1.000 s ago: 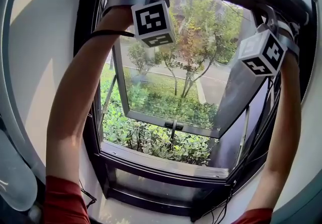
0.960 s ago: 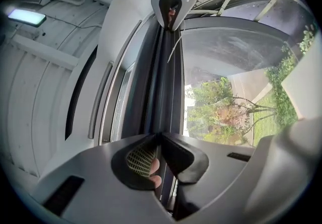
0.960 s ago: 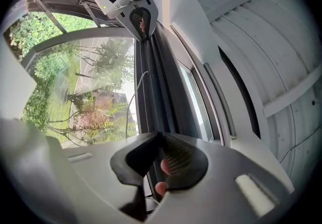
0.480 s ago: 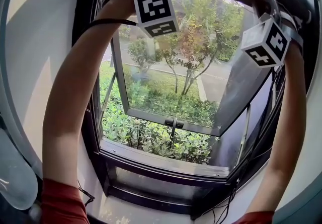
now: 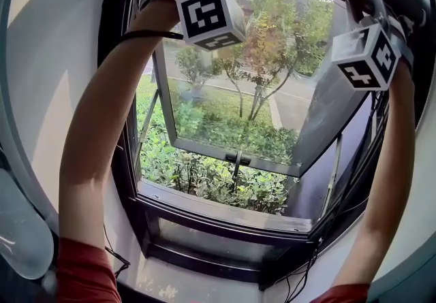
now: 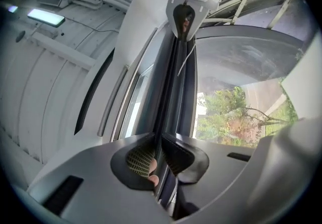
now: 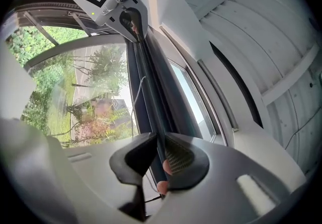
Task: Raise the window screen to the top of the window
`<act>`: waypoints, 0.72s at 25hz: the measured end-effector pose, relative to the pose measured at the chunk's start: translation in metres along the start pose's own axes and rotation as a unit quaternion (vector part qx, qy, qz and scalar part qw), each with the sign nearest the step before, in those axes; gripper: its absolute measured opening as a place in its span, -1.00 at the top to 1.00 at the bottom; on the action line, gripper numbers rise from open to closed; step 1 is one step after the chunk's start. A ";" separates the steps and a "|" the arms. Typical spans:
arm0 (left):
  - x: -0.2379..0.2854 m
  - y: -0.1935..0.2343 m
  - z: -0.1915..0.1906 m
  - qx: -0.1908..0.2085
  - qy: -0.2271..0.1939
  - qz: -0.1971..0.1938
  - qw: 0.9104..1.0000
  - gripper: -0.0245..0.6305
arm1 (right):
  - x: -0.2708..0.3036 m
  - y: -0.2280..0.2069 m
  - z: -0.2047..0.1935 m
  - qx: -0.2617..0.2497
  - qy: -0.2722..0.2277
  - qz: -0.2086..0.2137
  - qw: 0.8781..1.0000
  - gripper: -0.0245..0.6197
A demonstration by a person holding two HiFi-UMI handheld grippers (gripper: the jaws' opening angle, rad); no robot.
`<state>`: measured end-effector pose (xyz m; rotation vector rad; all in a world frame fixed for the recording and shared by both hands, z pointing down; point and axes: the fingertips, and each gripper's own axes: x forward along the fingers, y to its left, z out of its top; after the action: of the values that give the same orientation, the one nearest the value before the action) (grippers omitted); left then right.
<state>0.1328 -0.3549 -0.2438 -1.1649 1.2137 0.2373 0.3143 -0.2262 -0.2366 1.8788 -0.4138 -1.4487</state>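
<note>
**Left gripper view.** The left gripper (image 6: pixel 155 156) pinches the thin, dark, straight-edged pull bar of the window screen (image 6: pixel 170 87) between its ribbed black pads. The bar's long axis runs straight away from the jaws to the right gripper (image 6: pixel 184 22), beneath a pale ribbed ceiling (image 6: pixel 55 82).

**Right gripper view.** The right gripper's jaws have just been opening. The same rigid bar stands between them, and both pads appear to touch it.

**Head view.** Both bare arms reach up, one gripper near each end of the bar, which lies level under the head of the dark window frame (image 5: pixel 218 216). No mesh shows across the opening. The hinged glass sash (image 5: pixel 225 154) is tilted outward. The screen appears to be at or near its top position, so letting go is probably what remains.
</note>
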 end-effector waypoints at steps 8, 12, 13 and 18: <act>-0.029 -0.006 0.002 -0.079 -0.012 -0.005 0.997 0.79 | -0.019 0.015 -0.010 0.036 -0.005 0.007 0.999 0.75; -0.050 -0.008 0.001 -0.133 -0.015 -0.010 0.991 0.79 | -0.035 0.028 -0.019 0.074 -0.007 0.014 0.997 0.75; -0.056 -0.010 -0.001 -0.146 -0.014 -0.013 0.989 0.79 | -0.040 0.031 -0.020 0.086 -0.009 0.017 0.996 0.75; -0.086 -0.028 -0.015 -0.201 -0.011 -0.026 0.979 0.79 | -0.063 0.051 -0.026 0.133 -0.023 0.031 0.990 0.75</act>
<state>0.1083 -0.3440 -0.1558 -1.5365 1.1444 0.4701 0.3268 -0.2125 -0.1540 2.0225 -0.7119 -1.4547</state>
